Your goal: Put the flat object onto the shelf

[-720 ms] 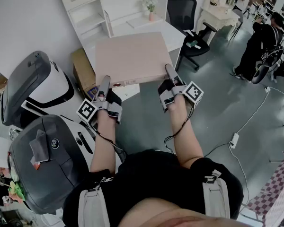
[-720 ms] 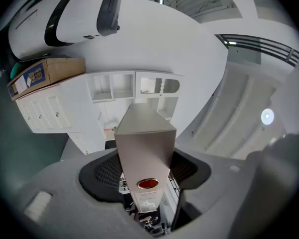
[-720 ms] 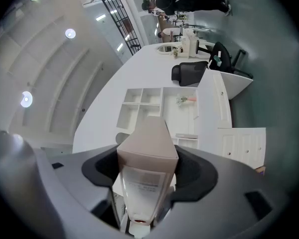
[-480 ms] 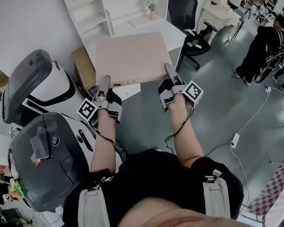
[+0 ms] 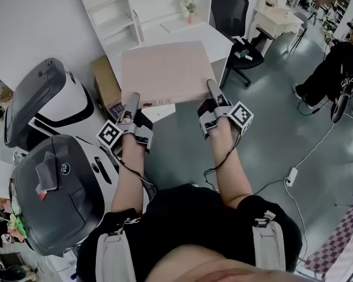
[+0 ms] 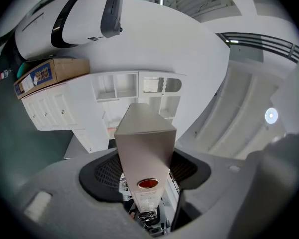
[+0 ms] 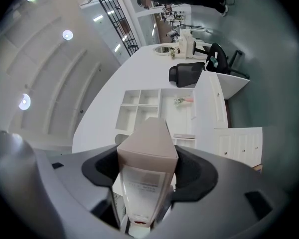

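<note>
A large flat pinkish-beige file binder (image 5: 165, 72) is held level in front of me, over the edge of a white desk. My left gripper (image 5: 131, 103) is shut on its near left edge and my right gripper (image 5: 213, 93) is shut on its near right corner. In the left gripper view the binder's spine (image 6: 145, 148), with a round finger hole, fills the gap between the jaws. The right gripper view shows the binder's labelled spine (image 7: 148, 153) clamped the same way. The white shelf unit (image 5: 115, 16) stands beyond the binder at the back of the desk, with open compartments (image 7: 139, 103).
A white desk (image 5: 219, 40) lies under the binder, with a small flower vase (image 5: 188, 10) on it. A cardboard box (image 5: 105, 84) sits left of the desk. Two grey-and-white machines (image 5: 44, 104) stand at my left. A black office chair (image 5: 230, 13), a person (image 5: 335, 63) and a floor power strip (image 5: 291, 174) are on the right.
The binder and both grippers stay in almost the same place. The person at the far right has moved further right.
</note>
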{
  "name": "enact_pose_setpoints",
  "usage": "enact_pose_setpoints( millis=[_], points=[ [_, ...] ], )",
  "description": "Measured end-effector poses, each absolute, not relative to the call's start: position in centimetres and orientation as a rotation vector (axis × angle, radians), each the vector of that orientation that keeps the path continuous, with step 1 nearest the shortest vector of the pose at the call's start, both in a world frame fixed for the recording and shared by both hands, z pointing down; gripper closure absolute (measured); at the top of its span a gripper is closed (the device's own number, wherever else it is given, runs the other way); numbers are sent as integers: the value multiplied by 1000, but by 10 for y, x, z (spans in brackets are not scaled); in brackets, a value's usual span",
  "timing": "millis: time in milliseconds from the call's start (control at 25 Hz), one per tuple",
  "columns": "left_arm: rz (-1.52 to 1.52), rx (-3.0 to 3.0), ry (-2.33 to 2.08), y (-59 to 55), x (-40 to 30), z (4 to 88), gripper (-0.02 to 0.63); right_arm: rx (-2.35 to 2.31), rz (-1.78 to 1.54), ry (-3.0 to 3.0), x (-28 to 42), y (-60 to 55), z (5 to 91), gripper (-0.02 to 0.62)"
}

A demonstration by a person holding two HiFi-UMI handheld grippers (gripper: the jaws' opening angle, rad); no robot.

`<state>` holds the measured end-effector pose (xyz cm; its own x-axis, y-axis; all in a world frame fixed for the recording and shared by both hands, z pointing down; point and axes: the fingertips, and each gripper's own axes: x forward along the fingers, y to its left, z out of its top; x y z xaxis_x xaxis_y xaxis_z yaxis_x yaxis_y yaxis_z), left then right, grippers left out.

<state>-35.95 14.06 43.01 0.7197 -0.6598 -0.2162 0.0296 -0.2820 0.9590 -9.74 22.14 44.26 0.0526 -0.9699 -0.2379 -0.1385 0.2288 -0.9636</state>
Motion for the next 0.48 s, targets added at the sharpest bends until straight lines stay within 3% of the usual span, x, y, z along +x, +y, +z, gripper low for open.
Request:
enact_pose_setpoints(
  millis=[480],
  points=[
    [-764, 1769, -516, 162, -309, 425, 324, -1121, -907, 1403, -45, 232, 442, 298]
  ],
)
